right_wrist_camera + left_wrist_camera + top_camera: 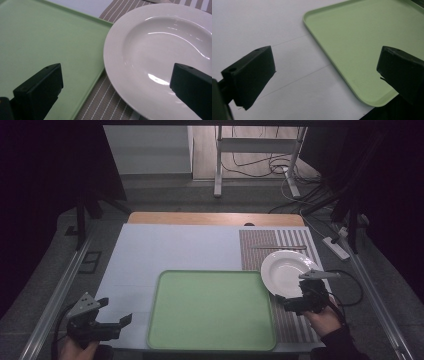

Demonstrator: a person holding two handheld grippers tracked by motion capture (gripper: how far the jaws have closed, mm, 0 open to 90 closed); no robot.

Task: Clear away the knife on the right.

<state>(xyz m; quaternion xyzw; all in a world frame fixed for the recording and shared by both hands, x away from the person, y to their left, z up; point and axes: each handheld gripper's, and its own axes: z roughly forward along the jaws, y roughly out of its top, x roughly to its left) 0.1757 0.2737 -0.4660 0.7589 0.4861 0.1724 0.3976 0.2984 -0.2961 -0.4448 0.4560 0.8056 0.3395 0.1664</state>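
Observation:
A white deep plate (286,271) lies on a striped brown placemat (295,320), its left rim reaching the right edge of a green tray (210,310). In the right gripper view the plate (160,52) is close up, its near rim between the wide-apart jaws, and the tray (50,42) is to its left. My right gripper (292,301) is open just in front of the plate. My left gripper (116,312) is open at the table's near left corner, over the white mat beside the tray (362,45). Nothing is held between its fingers (249,75).
A thin utensil (277,247) lies on the placemat behind the plate. The white mat (165,250) covers the table's left and back. A strip of bare wood (215,218) runs along the table's far edge. Cables and a metal stand are on the floor beyond.

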